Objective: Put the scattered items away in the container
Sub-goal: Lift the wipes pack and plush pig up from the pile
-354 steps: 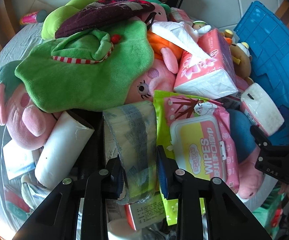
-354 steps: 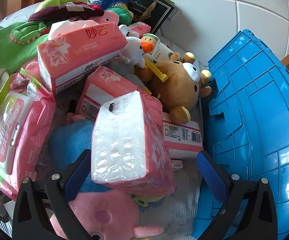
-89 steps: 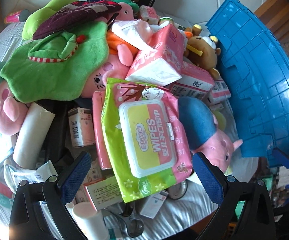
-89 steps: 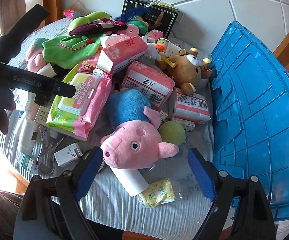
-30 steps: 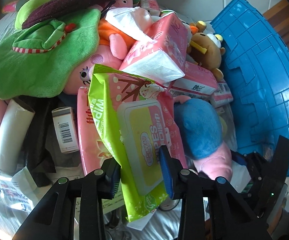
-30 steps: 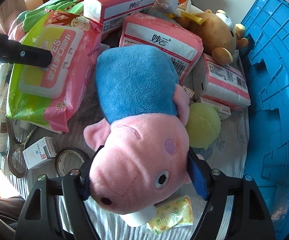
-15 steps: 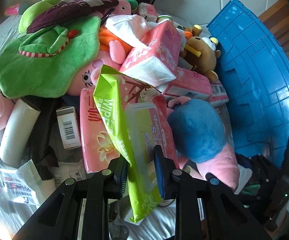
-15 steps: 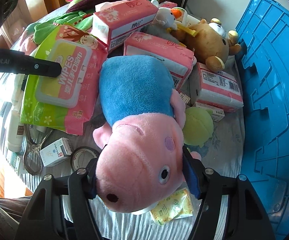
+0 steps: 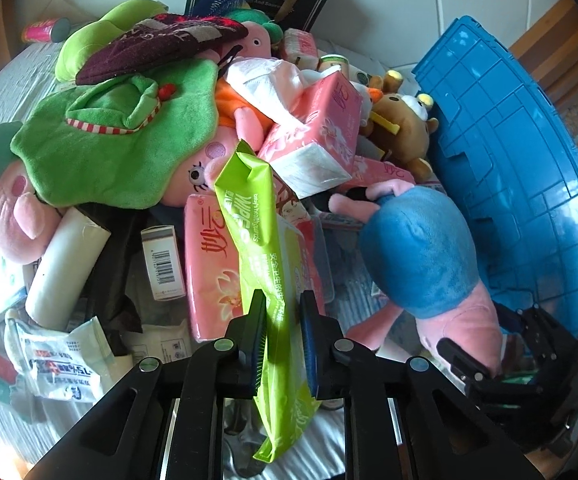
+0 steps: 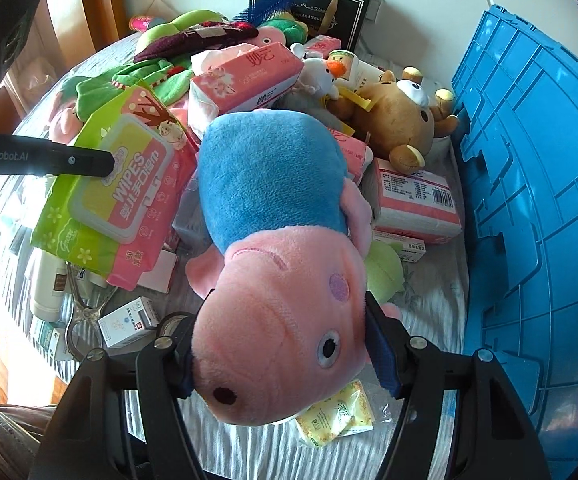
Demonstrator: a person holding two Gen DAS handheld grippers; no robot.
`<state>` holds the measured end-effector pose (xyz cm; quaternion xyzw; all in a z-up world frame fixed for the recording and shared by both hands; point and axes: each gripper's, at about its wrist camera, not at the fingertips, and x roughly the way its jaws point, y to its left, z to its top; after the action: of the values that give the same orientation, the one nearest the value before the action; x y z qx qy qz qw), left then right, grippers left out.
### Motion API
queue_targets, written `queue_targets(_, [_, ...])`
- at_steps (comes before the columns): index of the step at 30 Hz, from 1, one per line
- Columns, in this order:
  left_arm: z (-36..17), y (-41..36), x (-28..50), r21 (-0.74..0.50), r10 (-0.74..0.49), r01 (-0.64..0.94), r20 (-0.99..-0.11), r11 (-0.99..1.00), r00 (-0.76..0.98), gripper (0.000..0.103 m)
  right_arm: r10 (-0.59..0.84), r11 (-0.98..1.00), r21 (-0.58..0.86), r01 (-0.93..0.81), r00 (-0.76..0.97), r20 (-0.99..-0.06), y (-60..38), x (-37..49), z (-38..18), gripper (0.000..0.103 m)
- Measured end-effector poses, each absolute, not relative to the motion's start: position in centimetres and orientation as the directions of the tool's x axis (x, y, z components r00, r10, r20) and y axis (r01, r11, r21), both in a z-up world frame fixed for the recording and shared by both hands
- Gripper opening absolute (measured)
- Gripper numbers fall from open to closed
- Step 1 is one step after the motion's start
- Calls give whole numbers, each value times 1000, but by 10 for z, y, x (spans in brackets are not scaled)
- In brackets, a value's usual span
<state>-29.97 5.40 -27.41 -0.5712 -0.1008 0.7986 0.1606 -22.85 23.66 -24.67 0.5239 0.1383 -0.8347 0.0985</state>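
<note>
The green and pink wipes pack [image 9: 257, 240] hangs on edge between the pads of my left gripper [image 9: 283, 300], whose jaws are still closing and press on its lower part. From the right wrist view the same wipes pack [image 10: 129, 184] is tilted up off the pile, with a left finger [image 10: 49, 158] on its lid. My right gripper [image 10: 285, 344] is shut on the pink head of the pig plush [image 10: 281, 240], whose blue body points away. That pig plush [image 9: 421, 248] hangs beside the blue container [image 9: 509, 140], which stands at the right [image 10: 537, 160].
A heap covers the striped cloth: pink tissue packs [image 10: 245, 76], a brown bear [image 10: 401, 120], a green plush [image 9: 117, 148], a white roll [image 9: 65, 264], small boxes [image 10: 127, 320], a tape roll [image 10: 173, 320]. A black gift box [image 10: 309, 4] stands at the back.
Both grippers have risen. The left jaws have narrowed on the wipes pack, which turned from flat to on edge. The pig plush has come up off the cloth.
</note>
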Motion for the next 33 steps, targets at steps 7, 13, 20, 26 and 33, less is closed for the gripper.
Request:
queue_targets(7, [-279,53,-297,-341,371,-154,-888,-927,-271,16,-13,-947,-129,295,-436,-900,236,-220,-244,65])
queue_targets(13, [-315,58,-303,-368,384,-113,-903,-923,-194,54,-9,-950,-125,286,-426,-905,235,-214,-249,65])
queue_targets(20, [-329,83,-310,-325,347,-143,-921,-935,-176,60,-5,-953,-119,279,-406,-914,241,-211,-257,65])
queue_targets(26, [-336,98,-316,-280,306,-159,-935,-947,-177,66,-2,-954,-116,275,-395,-919,250,-213,-261,65])
queue_targets(33, [-323,101,-313,-328,362,-195,-916,-924,-172,28,-5,-954,-116,277,-402,-916,255,-217,-257,65])
